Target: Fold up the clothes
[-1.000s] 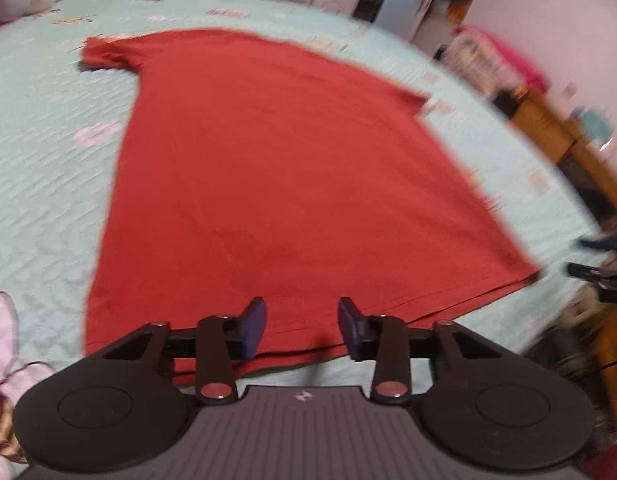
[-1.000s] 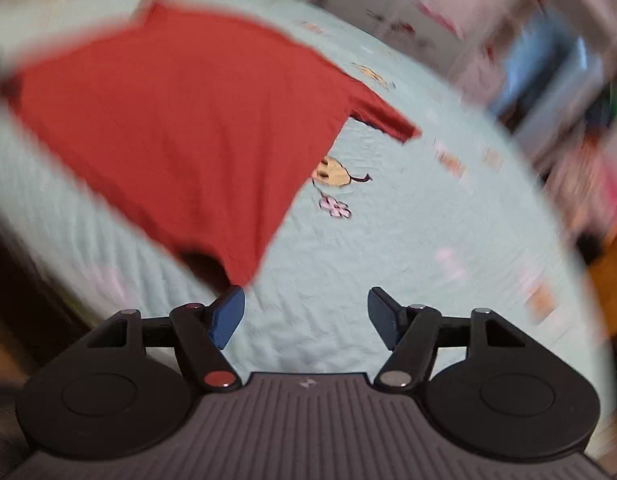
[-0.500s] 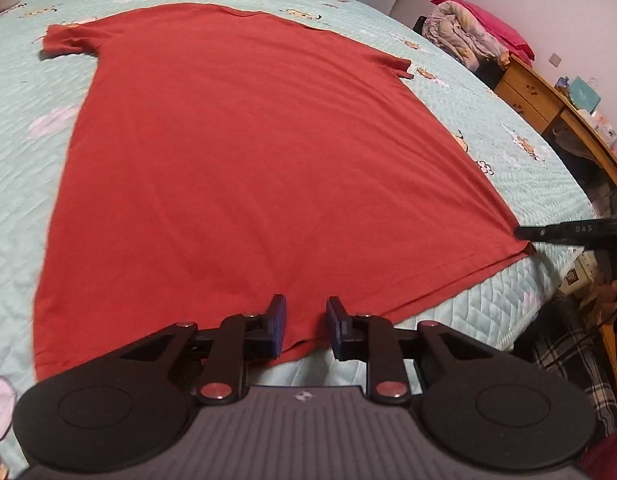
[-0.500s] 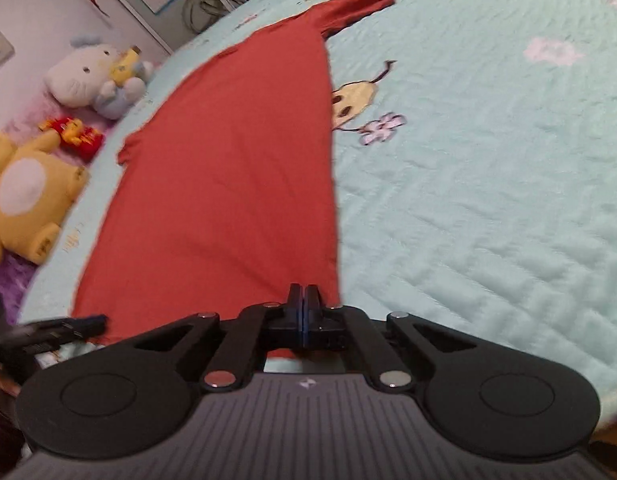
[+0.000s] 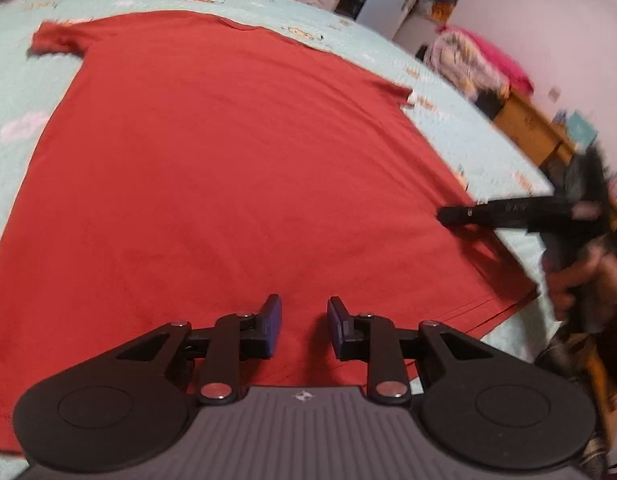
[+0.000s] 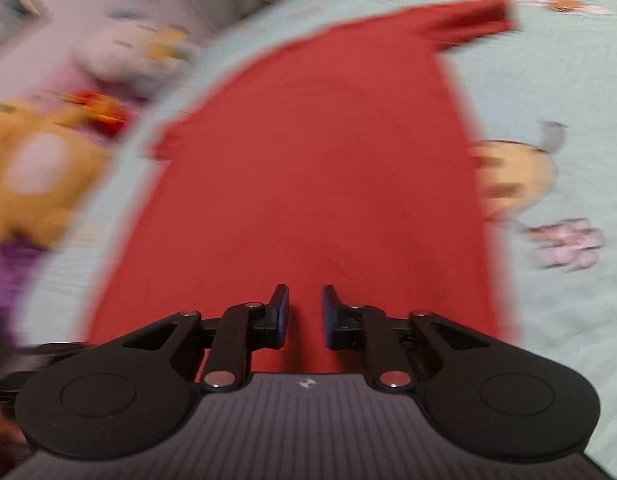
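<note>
A red T-shirt point(image 5: 228, 160) lies flat on a pale green bedspread point(image 5: 12, 92), collar at the far side, sleeves spread. My left gripper point(image 5: 304, 320) hovers over the near hem, near its middle. Its jaws stand a little apart with red cloth showing in the gap, not pinched. My right gripper point(image 6: 304, 312) is over the shirt point(image 6: 316, 160) near its hem, blurred, its blue pads a narrow gap apart with nothing clamped. In the left wrist view the right gripper point(image 5: 444, 215) reaches in over the shirt's right edge, held by a hand point(image 5: 580, 280).
Plush toys, one yellow point(image 6: 40, 172) and one white point(image 6: 124, 56), sit beside the bed past the shirt's left sleeve. A wooden desk point(image 5: 528, 128) and a pile of clothes point(image 5: 476, 60) stand off the bed's right side. Cupboards line the far wall.
The left gripper came in over the hem and its jaws narrowed. The right gripper swung from beside the shirt onto it; its jaws went from wide to shut, then a little apart.
</note>
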`<state>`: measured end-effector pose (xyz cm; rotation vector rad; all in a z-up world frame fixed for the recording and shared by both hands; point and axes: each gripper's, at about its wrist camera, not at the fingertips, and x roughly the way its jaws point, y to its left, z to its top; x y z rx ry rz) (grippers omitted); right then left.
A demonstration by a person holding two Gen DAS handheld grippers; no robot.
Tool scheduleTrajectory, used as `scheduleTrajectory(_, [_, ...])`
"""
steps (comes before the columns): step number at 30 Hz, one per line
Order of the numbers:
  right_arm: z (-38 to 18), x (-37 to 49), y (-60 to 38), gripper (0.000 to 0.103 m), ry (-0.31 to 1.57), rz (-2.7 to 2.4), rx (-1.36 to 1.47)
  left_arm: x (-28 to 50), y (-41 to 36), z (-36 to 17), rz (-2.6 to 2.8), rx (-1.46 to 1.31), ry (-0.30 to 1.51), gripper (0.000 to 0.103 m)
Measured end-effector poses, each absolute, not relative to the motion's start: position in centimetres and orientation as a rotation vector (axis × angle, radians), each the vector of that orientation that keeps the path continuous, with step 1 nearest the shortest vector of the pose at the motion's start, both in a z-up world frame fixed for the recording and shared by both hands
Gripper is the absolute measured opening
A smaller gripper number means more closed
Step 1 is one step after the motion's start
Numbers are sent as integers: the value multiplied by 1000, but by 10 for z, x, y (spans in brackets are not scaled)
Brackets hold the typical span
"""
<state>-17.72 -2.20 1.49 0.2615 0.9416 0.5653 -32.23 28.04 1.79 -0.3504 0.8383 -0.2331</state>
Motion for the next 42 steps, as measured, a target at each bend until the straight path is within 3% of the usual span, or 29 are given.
scheduleTrajectory(6, [26, -182, -87, 1, 866, 271, 267, -324, 285, 18, -270, -359, 849, 28])
scheduleTrajectory(10, [43, -180, -57, 4, 789, 444, 344, -325, 295, 17, -295, -377, 858, 28])
scheduleTrajectory(14, [32, -151, -2, 4, 844, 598, 290, -326, 303, 13, -325, -406, 867, 28])
scheduleTrajectory(16, [17, -133, 9, 0, 890, 560, 176, -326, 307, 12, -337, -417, 872, 28])
scheduleTrajectory(20, [19, -129, -29, 0, 806, 333, 114, -326, 312, 11, -358, -429, 879, 26])
scheduleTrajectory(27, [43, -109, -9, 8, 752, 474, 197, -319, 324, 32, -418, -519, 791, 27])
scheduleTrajectory(31, [37, -72, 32, 20, 795, 613, 191, -304, 334, 31, -338, -538, 752, 38])
scheduleTrajectory(32, [31, -62, 38, 19, 816, 615, 182, -301, 337, 25, -308, -537, 769, 39])
scheduleTrajectory(34, [18, -44, 30, 0, 828, 548, 146, -295, 342, 12, -248, -534, 801, 31])
scheduleTrajectory(38, [21, -30, -14, 0, 764, 356, 214, -292, 363, 3, -238, -665, 821, 31])
scheduleTrajectory(39, [26, -29, -13, 9, 750, 332, 214, -290, 366, 6, -243, -685, 809, 31])
scheduleTrajectory(42, [40, -23, 0, 13, 711, 459, 290, -276, 369, 18, -253, -698, 767, 32])
